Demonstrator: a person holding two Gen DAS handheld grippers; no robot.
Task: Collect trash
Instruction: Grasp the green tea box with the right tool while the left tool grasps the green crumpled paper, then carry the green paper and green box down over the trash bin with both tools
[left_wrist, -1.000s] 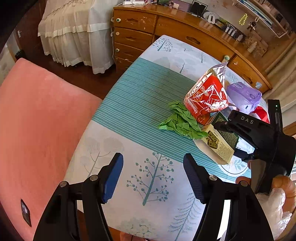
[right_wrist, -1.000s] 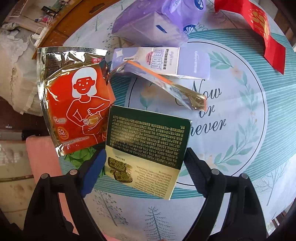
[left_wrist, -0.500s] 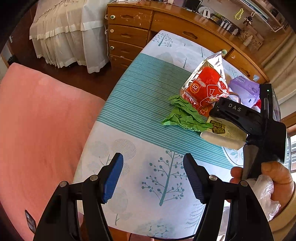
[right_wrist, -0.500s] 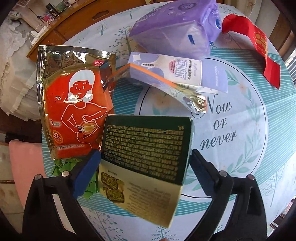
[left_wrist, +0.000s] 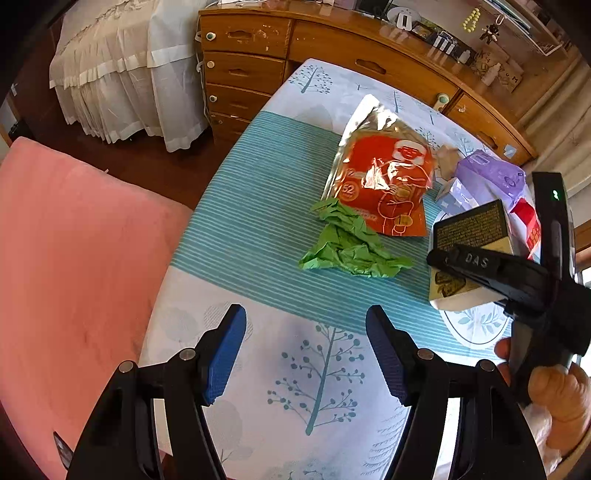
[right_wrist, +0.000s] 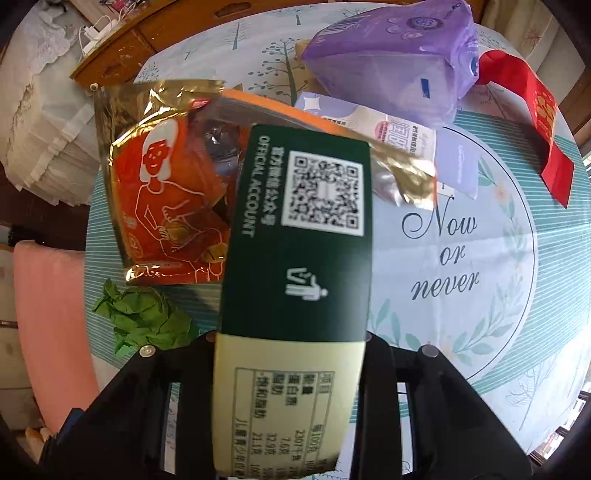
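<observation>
I'm holding the box (right_wrist: 295, 280) in my right tool (right_wrist: 291, 354), fingers clamped on its pale lower half, lifted above the desk (right_wrist: 461, 314) at frame centre. My left tool (left_wrist: 304, 354) is hanging wide and holding nothing at the bottom of its frame. Beyond, the red pouch (right_wrist: 162, 184) is lying at upper left, the green paper (right_wrist: 144, 321) below it, the purple pack (right_wrist: 395, 55) at the top. I judge the box is tilting forward; being thin card, it could crush or swivel out if I swing fast.
</observation>
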